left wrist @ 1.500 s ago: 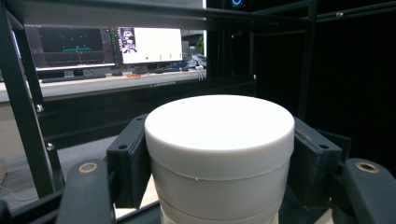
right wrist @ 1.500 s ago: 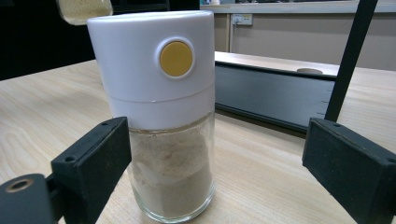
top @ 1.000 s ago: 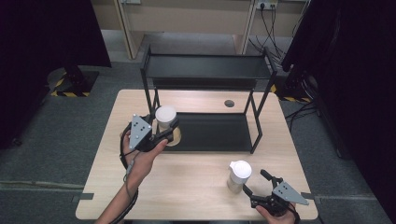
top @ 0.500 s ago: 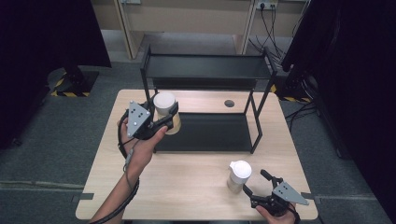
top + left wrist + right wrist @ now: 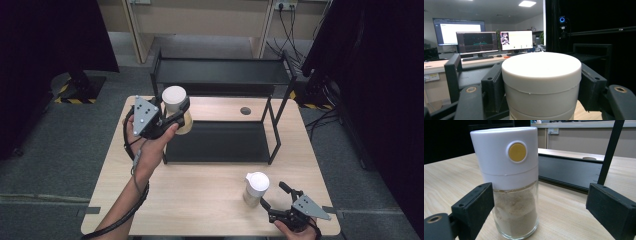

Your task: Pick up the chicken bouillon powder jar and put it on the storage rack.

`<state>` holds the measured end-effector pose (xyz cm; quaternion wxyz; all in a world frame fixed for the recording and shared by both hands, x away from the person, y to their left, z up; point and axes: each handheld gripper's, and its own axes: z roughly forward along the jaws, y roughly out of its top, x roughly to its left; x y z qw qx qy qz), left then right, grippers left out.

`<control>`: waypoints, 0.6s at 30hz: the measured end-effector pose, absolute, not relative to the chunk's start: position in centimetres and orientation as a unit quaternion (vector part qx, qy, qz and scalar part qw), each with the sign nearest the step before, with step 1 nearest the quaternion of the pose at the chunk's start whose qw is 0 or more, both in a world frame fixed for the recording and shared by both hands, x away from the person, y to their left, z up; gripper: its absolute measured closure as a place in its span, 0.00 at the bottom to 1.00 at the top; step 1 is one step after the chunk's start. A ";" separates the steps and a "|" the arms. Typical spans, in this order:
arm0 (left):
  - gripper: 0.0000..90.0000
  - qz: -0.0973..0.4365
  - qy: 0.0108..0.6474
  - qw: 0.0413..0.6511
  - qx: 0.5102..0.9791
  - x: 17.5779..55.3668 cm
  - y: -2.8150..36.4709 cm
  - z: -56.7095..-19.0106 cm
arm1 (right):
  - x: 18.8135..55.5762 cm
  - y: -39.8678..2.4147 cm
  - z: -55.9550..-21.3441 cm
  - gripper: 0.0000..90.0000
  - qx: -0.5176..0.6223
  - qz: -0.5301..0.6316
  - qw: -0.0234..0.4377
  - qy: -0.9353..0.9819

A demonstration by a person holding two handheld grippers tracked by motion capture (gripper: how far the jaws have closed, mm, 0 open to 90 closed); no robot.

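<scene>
The white-capped jar [image 5: 176,106] is clamped between the jaws of the left gripper [image 5: 172,112], held off the table at the left end of the black two-tier shelf rack [image 5: 220,75], about level with the rack's upper tier; in the left gripper view the black pads press on both sides of its white cap [image 5: 541,72]. Well away from the rack, near the wooden table's [image 5: 200,195] front edge, a second jar [image 5: 255,189] with a white lid and tan powder stands upright. The right gripper [image 5: 280,200] sits just beside it with jaws spread wide, the jar [image 5: 511,182] between them, neither pad touching its glass.
</scene>
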<state>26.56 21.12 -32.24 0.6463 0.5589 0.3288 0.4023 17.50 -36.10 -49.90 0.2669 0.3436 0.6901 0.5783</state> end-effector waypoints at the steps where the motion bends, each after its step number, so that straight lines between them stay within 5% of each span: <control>1: 0.37 0.403 0.329 0.646 0.558 26.6 21.1 -32.1 | 17.5 -36.1 -49.9 0.09 0.343 0.578 0.267 0.690; 18: 0.37 0.406 0.339 0.648 0.548 27.6 21.0 -30.1 | 17.5 -36.1 -49.9 0.09 0.345 0.579 0.266 0.689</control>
